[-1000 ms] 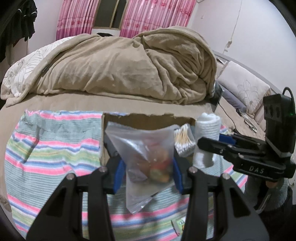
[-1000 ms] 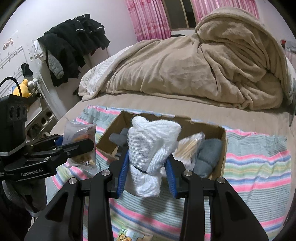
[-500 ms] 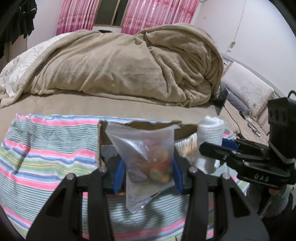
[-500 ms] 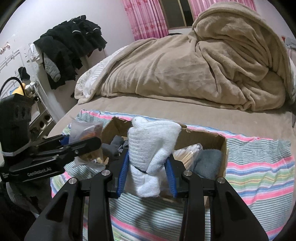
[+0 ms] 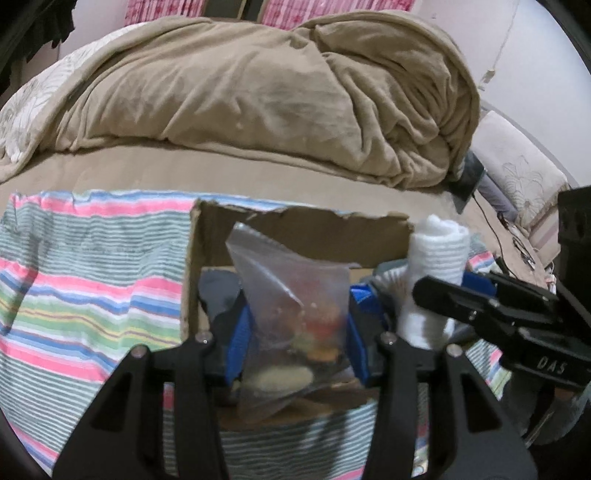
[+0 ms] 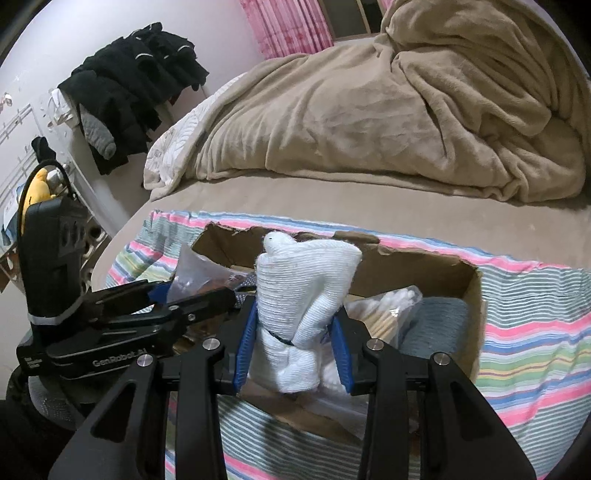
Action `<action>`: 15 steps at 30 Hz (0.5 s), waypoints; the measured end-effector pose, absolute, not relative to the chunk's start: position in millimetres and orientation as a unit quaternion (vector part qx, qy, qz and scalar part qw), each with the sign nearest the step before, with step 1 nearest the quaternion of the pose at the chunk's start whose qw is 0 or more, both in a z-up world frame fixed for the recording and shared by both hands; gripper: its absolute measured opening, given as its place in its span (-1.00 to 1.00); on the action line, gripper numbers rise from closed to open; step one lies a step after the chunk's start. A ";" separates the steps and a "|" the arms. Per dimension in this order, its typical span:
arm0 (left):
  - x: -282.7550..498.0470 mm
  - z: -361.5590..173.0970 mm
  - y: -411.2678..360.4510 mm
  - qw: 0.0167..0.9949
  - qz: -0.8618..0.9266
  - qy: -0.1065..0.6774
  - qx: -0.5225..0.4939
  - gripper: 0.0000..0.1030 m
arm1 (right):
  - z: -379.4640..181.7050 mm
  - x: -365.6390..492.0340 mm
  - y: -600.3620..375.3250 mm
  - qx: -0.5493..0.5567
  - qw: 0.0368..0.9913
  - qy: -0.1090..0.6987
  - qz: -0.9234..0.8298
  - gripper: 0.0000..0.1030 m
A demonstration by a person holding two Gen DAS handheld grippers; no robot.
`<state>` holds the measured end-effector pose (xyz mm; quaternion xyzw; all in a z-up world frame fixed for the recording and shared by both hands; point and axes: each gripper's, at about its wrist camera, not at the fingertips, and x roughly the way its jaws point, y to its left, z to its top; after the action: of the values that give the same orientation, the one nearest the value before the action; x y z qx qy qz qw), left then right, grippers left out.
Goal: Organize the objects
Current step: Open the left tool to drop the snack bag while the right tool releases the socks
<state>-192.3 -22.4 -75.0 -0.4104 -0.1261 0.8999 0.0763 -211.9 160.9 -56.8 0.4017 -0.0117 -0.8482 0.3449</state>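
Only right view shows swabs [image 6: 384,314]; left gripper [image 5: 295,332] clamps bag [image 5: 295,302], right gripper [image 6: 293,339] towel [image 6: 303,295].

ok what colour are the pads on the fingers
Blue pads, clearest in the right wrist view.

Bed [image 5: 221,177]: tan sheet, used here as the reference landmark. A tan blanket [image 5: 280,92] lies heaped across the far half of the bed, bunched highest toward its right end. A white floral quilt [image 6: 177,140] shows under the blanket's left edge. A striped cloth [image 5: 81,266] in pink, green, blue and white covers the near part of the bed. Pink curtains [image 6: 291,26] hang behind the bed, at its far side. Dark clothes [image 6: 136,88] hang on the wall left of the bed. A floral pillow [image 5: 524,173] sits at the bed's right end, beside a dark tablet [image 5: 467,179]. A yellow toy [image 6: 37,188] sits on a rack left of the bed.
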 end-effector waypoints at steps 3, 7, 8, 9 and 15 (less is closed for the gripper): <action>-189.4 -70.6 -23.0 0.081 0.902 -0.125 -0.406 0.23 | -62.4 -214.9 157.9 0.409 0.346 -0.014 -0.844 -0.19; -183.8 -63.4 -28.0 0.073 0.906 -0.131 -0.396 0.44 | -61.3 -215.2 158.3 0.410 0.340 -0.017 -0.846 -0.10; -182.2 -62.8 -28.8 0.065 0.907 -0.131 -0.395 0.45 | -59.5 -213.8 158.5 0.409 0.339 -0.017 -0.847 -0.08; -180.7 -61.6 -29.8 0.063 0.907 -0.132 -0.395 0.45 | -55.6 -211.5 159.2 0.404 0.338 -0.016 -0.850 -0.02; -162.0 -52.8 -32.3 0.064 0.908 -0.139 -0.390 0.46 | -42.9 -200.6 164.8 0.394 0.334 -0.014 -0.856 0.03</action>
<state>-162.0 -32.3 -52.8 -0.3897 -0.1385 0.9082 0.0635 -200.6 164.8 -42.9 0.3943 -0.0136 -0.8559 0.3344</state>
